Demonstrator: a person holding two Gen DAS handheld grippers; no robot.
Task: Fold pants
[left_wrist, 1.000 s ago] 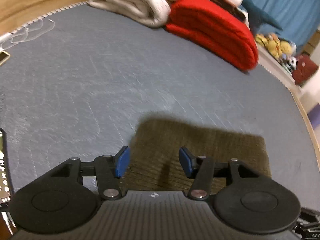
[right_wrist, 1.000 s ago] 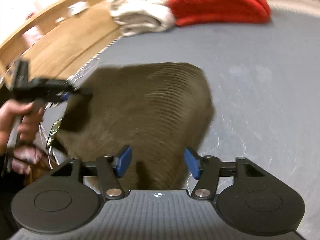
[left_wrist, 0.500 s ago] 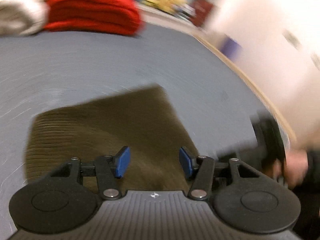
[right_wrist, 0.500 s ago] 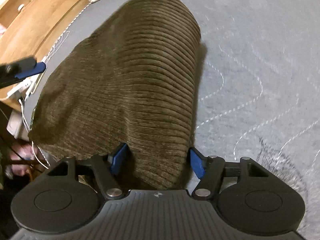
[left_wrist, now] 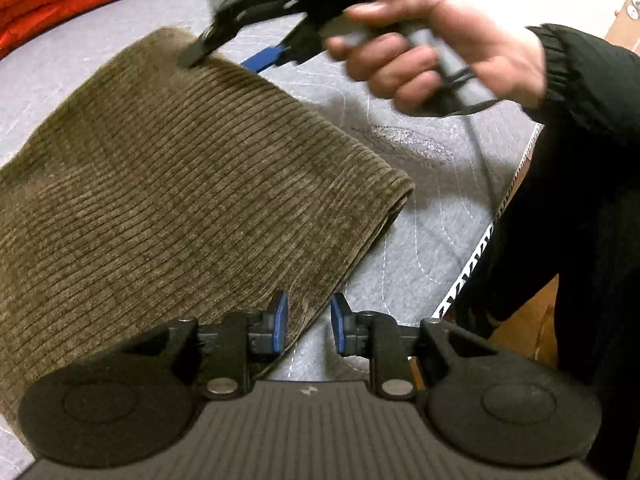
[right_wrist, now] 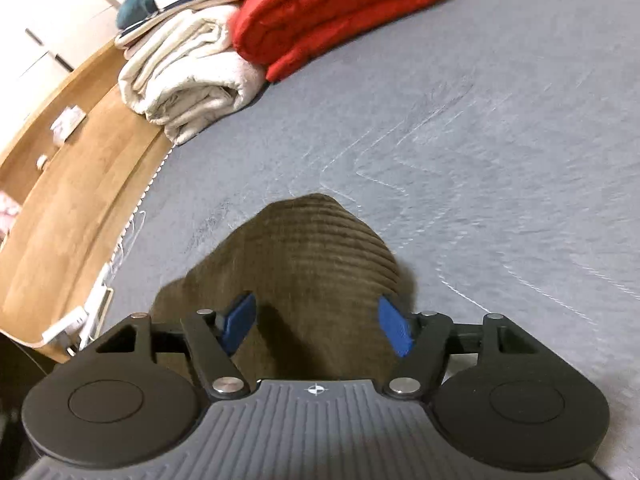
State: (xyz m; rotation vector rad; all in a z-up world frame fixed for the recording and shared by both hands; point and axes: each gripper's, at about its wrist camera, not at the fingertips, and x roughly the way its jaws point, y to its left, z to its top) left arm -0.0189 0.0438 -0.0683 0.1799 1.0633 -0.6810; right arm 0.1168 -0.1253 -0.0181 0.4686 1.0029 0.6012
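Note:
The olive-brown corduroy pants (left_wrist: 172, 184) lie folded on the grey quilted surface (left_wrist: 420, 272). My left gripper (left_wrist: 306, 322) hovers at the near right edge of the pants, its blue pads a small gap apart with only fabric edge and surface between them. My right gripper (right_wrist: 316, 326) is open wide over a raised corner of the pants (right_wrist: 312, 248). In the left wrist view the right gripper (left_wrist: 236, 52) shows, blurred, at the far corner of the pants, held by a hand (left_wrist: 432, 44).
A folded red blanket (right_wrist: 336, 12) and cream towels (right_wrist: 188, 76) lie at the far end of the surface. A wooden frame (right_wrist: 68, 200) runs along the left edge. The person's black sleeve (left_wrist: 580, 200) fills the right of the left wrist view.
The left gripper has swung toward the pants' right edge and its jaws have narrowed. The right gripper has moved to the far corner and tilted up, showing more of the surface.

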